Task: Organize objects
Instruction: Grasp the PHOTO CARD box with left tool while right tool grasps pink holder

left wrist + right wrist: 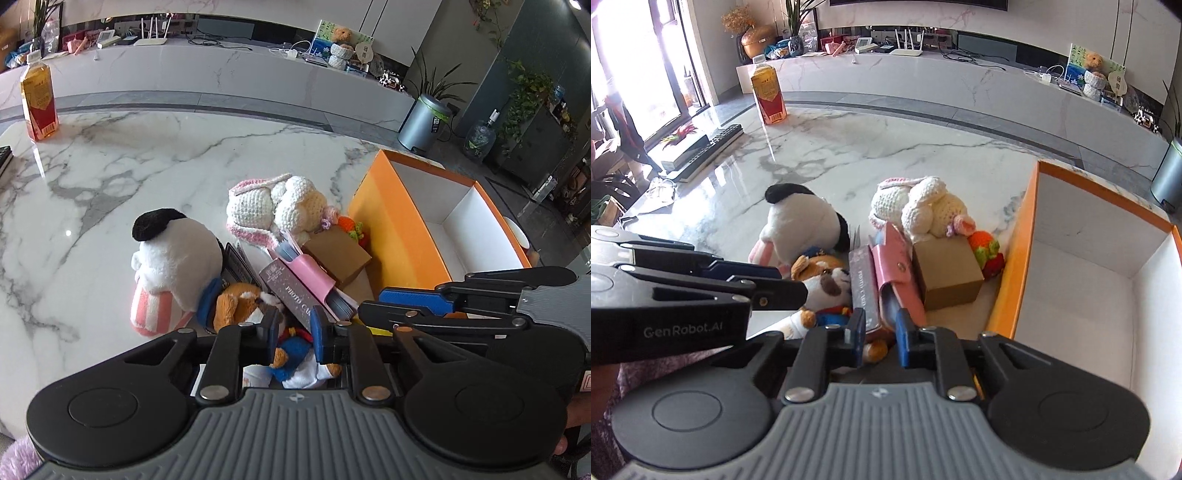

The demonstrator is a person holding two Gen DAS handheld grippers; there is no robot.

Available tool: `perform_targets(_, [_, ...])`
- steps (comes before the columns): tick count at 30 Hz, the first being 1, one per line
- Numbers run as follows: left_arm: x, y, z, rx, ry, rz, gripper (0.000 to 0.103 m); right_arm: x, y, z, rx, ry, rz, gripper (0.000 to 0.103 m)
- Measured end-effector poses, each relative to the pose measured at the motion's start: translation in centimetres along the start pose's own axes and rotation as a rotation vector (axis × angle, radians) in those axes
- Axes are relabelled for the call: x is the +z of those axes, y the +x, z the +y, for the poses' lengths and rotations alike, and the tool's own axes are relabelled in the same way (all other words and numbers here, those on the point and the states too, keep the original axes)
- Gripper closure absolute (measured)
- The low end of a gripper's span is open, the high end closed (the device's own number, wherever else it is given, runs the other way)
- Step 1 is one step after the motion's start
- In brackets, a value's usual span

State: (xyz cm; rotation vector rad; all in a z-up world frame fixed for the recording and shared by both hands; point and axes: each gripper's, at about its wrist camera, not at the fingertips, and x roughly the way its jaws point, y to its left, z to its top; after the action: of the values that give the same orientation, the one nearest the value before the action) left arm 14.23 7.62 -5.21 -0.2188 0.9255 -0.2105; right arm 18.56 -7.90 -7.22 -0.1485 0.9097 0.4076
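Note:
A pile of things lies on the marble table beside an empty orange box [399,236] [1015,266]. It holds a white plush with a black cap [177,251] [801,221], a crocheted bunny [277,206] [919,206], a brown cardboard box [336,254] [945,273], a pink pouch [306,273] [897,269], a photo card box [295,299] [862,288] and an orange-and-white plush dog [240,302] [823,280]. My left gripper [293,339] hovers open just above the dog. My right gripper [879,339] is open over the pile's near edge.
A bottle of amber drink [38,101] [768,94] stands at the table's far left. A keyboard [709,147] lies on the left edge. A crocheted carrot and strawberry [988,251] lie between the cardboard box and the orange box. A bin [424,122] stands on the floor beyond.

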Motion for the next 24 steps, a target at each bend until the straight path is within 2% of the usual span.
perform_targets(8, [2.3, 2.6, 1.8, -0.029, -0.034, 0.026, 0.087, 2.7, 4.2, -0.2, 0.01, -0.049, 0.032, 0.085])
perform_targets(11, [2.6, 3.5, 2.5, -0.062, -0.069, 0.047, 0.086, 2.9, 5.3, -0.2, 0.01, -0.068, 0.056, 0.082])
perform_targets(17, [2.8, 4.6, 2.8, -0.069, -0.104, 0.076, 0.086, 2.6, 6.4, -0.5, 0.02, -0.061, 0.074, 0.077])
perform_targets(19, [2.8, 4.9, 2.8, -0.065, -0.124, 0.085, 0.077, 2.9, 6.2, -1.2, 0.035, -0.012, 0.083, 0.079])
perform_targets(20, [2.9, 4.9, 2.8, -0.062, -0.136, 0.086, 0.067, 3.0, 6.1, -1.6, 0.035, 0.003, 0.085, 0.081])
perform_targets(21, [3.0, 5.0, 2.8, -0.058, -0.151, 0.095, 0.063, 3.0, 5.9, -1.9, 0.037, 0.009, 0.083, 0.082])
perform_targets(24, [3.4, 5.4, 2.6, -0.063, -0.176, 0.116, 0.056, 3.1, 5.4, -3.1, 0.046, 0.045, 0.087, 0.083])
